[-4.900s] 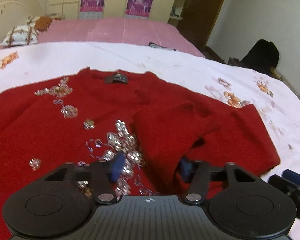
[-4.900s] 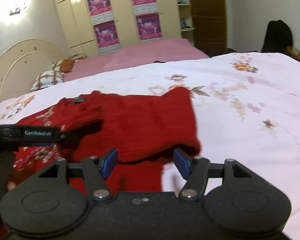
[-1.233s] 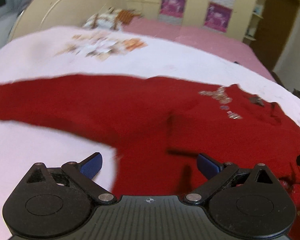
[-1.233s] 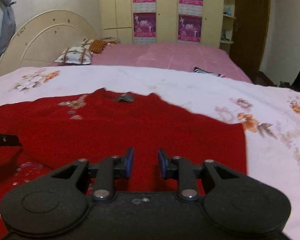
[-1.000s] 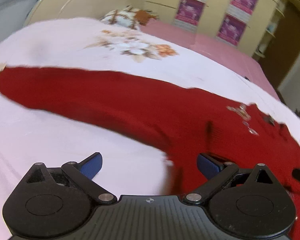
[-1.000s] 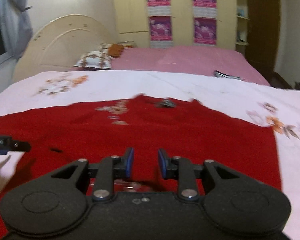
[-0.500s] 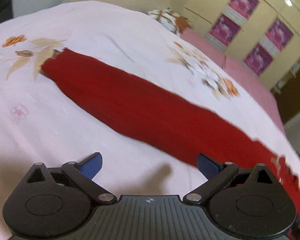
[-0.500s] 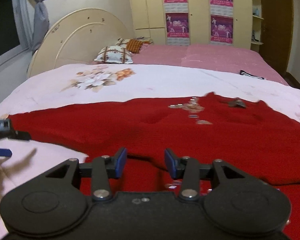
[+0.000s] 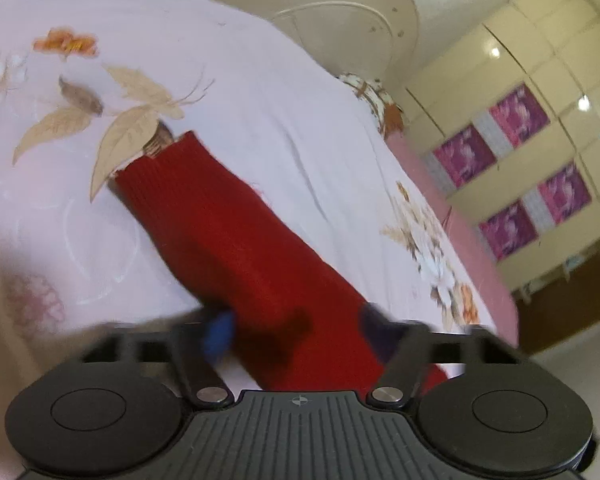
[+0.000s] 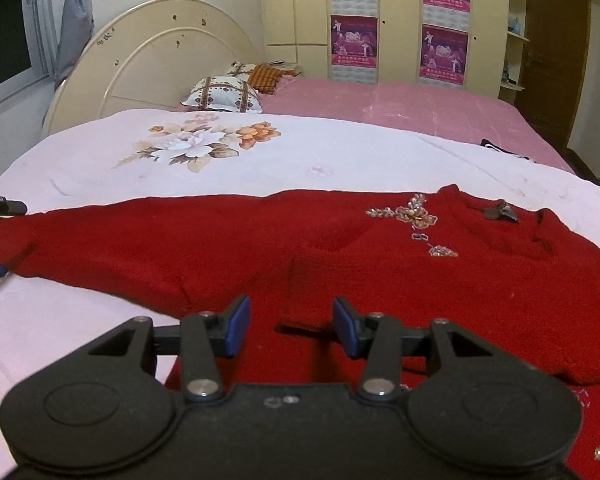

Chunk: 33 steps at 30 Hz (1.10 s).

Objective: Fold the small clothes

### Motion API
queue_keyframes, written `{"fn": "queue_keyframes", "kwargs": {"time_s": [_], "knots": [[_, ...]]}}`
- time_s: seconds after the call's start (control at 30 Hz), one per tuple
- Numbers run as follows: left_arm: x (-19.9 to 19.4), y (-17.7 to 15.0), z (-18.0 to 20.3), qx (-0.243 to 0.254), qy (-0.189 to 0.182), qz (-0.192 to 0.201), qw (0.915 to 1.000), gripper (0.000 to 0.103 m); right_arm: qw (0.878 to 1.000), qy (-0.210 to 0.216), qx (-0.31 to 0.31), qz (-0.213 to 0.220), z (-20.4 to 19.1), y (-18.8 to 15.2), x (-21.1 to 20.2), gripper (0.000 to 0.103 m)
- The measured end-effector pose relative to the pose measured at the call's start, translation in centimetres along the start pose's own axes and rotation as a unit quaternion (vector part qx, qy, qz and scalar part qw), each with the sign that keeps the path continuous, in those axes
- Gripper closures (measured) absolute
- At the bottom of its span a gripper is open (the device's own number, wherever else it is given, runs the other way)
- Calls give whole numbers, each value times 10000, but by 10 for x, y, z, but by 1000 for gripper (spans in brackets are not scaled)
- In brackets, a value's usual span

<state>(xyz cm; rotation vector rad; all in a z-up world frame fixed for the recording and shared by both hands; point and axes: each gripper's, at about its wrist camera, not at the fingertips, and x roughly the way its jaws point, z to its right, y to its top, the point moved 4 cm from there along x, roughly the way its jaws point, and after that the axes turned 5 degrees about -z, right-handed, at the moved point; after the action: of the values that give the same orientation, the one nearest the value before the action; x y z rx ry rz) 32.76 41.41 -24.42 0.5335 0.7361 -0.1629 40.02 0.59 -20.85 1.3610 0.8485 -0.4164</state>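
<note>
While the red sweater (image 10: 380, 264) lies flat on the white bed cover (image 10: 220, 160), its long sleeve (image 9: 228, 240) runs from the upper left to the bottom middle in the left view. The left gripper (image 9: 296, 332) is closing around that sleeve, not yet pinching it. If it bites only one layer, the sleeve could slip and fold crooked. On the right, the right gripper (image 10: 290, 326) is opening, half wide, over a folded edge. A moment ago the left jaws stood much wider.
</note>
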Motion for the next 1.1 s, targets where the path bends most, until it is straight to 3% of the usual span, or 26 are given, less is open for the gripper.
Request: {"fn": "queue_keyframes", "kwargs": {"time_s": [0.07, 0.13, 0.2, 0.27, 0.37, 0.5, 0.6, 0.73, 0.83, 0.93, 1.03, 1.1], "knots": [[8, 3, -4, -201, -27, 48, 9998, 66, 10000, -37, 26, 24, 2, 0, 0, 58], [13, 3, -3, -283, -52, 93, 9995, 68, 9999, -65, 89, 56, 6, 1, 0, 58], [19, 1, 5, -156, -23, 106, 9998, 92, 9998, -103, 152, 113, 11, 2, -1, 58], [21, -1, 17, -31, -86, 162, 9998, 94, 9996, -134, 205, 144, 16, 4, -2, 58], [12, -5, 54, 598, -366, 276, 9972, 94, 9992, -232, 246, 203, 22, 6, -1, 58], [-4, -29, 127, 1536, -1002, 266, 9827, 94, 9983, -397, 387, 183, 33, 4, 6, 58], [-16, -62, 185, 2165, -1434, 32, 9657, 94, 9982, -473, 213, -310, 37, -3, 28, 58], [-14, -136, 262, 3098, -1870, -566, 9305, 94, 9977, -95, 666, -84, 58, 1, 11, 59], [-1, -200, 300, 3670, -1959, -1033, 9035, 94, 9953, -235, 924, 168, 93, -2, -15, 58], [18, -260, 322, 4248, -1762, -1417, 8766, 94, 9915, -438, 1201, 224, 137, -12, -37, 58], [39, -305, 335, 4876, -1182, -1670, 8488, 94, 9882, -516, 1436, 148, 173, -26, -49, 57], [41, -323, 338, 5115, -936, -1757, 8359, 94, 9854, -426, 1643, 101, 190, -35, -54, 56]]}}
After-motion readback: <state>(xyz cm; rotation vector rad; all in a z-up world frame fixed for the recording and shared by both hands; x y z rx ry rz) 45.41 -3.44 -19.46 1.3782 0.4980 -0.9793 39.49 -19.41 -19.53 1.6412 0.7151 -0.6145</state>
